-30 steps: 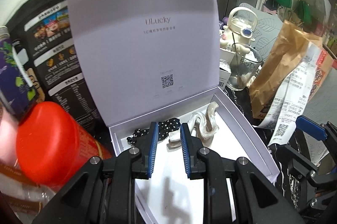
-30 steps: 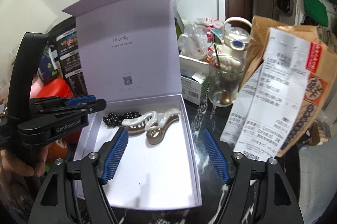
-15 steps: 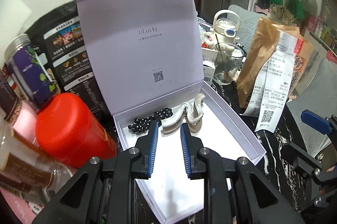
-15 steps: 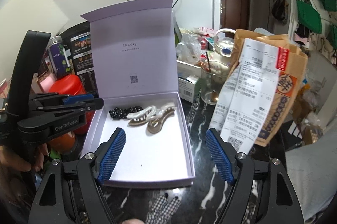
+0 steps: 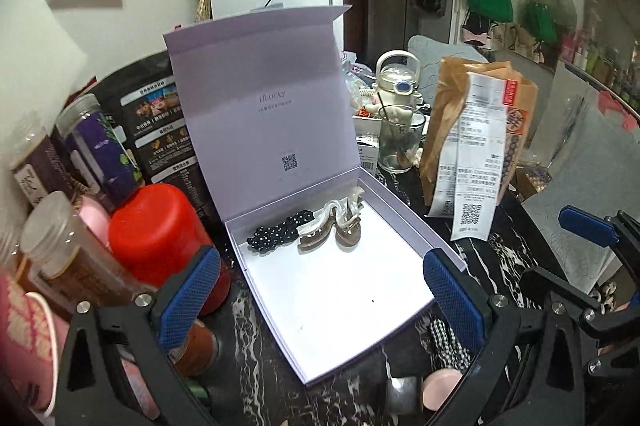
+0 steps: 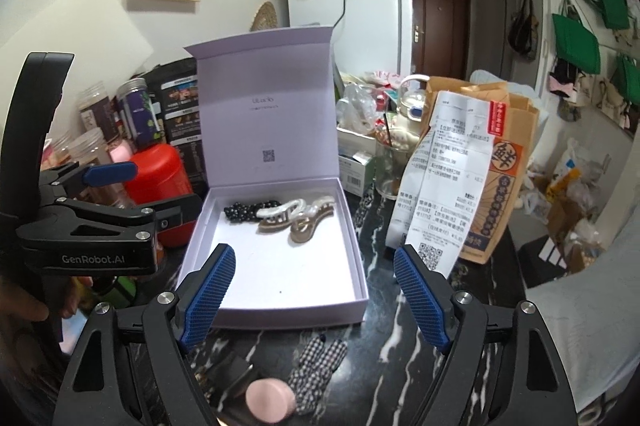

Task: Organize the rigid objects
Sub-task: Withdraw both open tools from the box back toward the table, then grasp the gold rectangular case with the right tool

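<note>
A lavender box [image 5: 412,222] stands with its lid upright on the black marble table. At its back lie a black beaded hair clip [image 5: 280,232], a white clip [image 5: 320,226] and a brown clip [image 5: 348,230]; in the right wrist view they are the black clip [image 6: 250,208], white clip [image 6: 282,212] and brown clip [image 6: 306,228]. My left gripper [image 5: 320,258] hovers over the box's near half, its jaws opening wide with nothing between them. My right gripper [image 6: 314,252] hangs over the box's [image 6: 288,314] front edge, jaws opening, also empty.
A red-lidded jar [image 5: 160,230] and several other jars crowd the left of the box. A glass [image 5: 400,142] and a brown paper bag with receipts [image 5: 480,130] stand to the right. A checkered cloth item [image 6: 316,370] and a pink round lid [image 6: 270,400] lie in front.
The left jaws went from nearly shut to wide open. Both grippers drew back and up from the box, leaving the clips in it. The right jaws widened slightly.
</note>
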`<action>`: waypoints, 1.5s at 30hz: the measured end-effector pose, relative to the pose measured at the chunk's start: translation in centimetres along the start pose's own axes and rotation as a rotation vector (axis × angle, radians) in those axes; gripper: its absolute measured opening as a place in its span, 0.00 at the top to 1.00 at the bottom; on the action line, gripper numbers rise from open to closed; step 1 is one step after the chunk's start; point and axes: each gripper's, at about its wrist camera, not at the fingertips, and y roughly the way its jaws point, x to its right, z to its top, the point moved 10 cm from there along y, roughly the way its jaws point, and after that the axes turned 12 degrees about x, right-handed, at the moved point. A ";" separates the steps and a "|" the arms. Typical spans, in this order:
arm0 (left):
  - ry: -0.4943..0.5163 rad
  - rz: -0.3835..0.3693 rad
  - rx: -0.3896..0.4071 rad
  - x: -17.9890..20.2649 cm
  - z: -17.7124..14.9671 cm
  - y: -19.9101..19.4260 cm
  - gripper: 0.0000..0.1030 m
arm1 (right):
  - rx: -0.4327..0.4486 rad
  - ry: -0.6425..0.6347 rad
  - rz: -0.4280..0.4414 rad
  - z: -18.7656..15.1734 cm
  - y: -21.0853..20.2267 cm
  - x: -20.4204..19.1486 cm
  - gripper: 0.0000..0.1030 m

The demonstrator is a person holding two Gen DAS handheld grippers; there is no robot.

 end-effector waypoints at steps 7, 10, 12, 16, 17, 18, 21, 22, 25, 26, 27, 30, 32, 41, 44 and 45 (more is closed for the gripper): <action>0.016 -0.016 0.019 0.4 -0.5 -2.8 0.00 | 0.036 -0.016 0.000 0.0 -3.2 -1.2 0.17; 0.019 -0.021 0.020 0.4 -1.0 -3.9 0.00 | 0.045 -0.024 -0.002 -0.1 -4.1 -1.6 0.17; 0.021 -0.020 0.019 0.3 -1.3 -4.3 0.00 | 0.046 -0.026 -0.006 -0.3 -4.7 -1.9 0.16; 0.027 -0.031 0.010 0.2 -2.3 -5.4 0.00 | 0.042 -0.020 -0.012 -1.1 -5.6 -2.2 0.14; 0.028 -0.029 0.007 0.2 -2.6 -5.7 0.00 | 0.038 -0.014 -0.014 -1.4 -5.7 -2.2 0.14; 0.031 -0.027 0.007 0.1 -2.9 -5.9 0.00 | 0.034 -0.009 -0.016 -1.7 -5.9 -2.3 0.14; 0.046 -0.024 0.007 0.0 -3.8 -6.7 0.00 | 0.019 0.007 -0.021 -2.8 -6.5 -2.5 0.13; 0.053 -0.030 0.012 0.1 -4.0 -6.9 0.00 | 0.011 0.011 -0.024 -3.3 -6.6 -2.6 0.13; 0.072 -0.038 0.012 0.2 -4.8 -7.7 0.00 | -0.008 0.016 -0.036 -4.4 -6.9 -2.9 0.13; 0.077 -0.036 0.010 0.2 -5.2 -7.9 0.00 | -0.011 0.017 -0.039 -4.6 -7.0 -3.0 0.13; 0.082 -0.034 0.007 0.2 -5.4 -8.1 0.00 | -0.012 0.019 -0.041 -4.9 -7.2 -3.1 0.13; 0.083 -0.032 -0.006 -0.1 -6.3 -8.5 0.00 | -0.020 0.026 -0.044 -5.7 -7.5 -3.6 0.13; 0.077 -0.037 -0.012 -0.2 -6.9 -8.7 0.00 | -0.030 0.030 -0.055 -6.3 -7.7 -3.8 0.13; 0.044 -0.048 -0.097 -1.2 -11.4 -8.5 0.00 | -0.077 0.050 -0.071 -9.6 -8.4 -5.0 0.13; 0.043 -0.043 -0.126 -1.6 -12.7 -8.3 0.00 | -0.097 0.070 -0.062 -10.9 -8.1 -5.3 0.13; 0.041 -0.044 -0.134 -1.6 -13.1 -8.1 0.00 | -0.110 0.078 -0.060 -11.4 -7.9 -5.4 0.13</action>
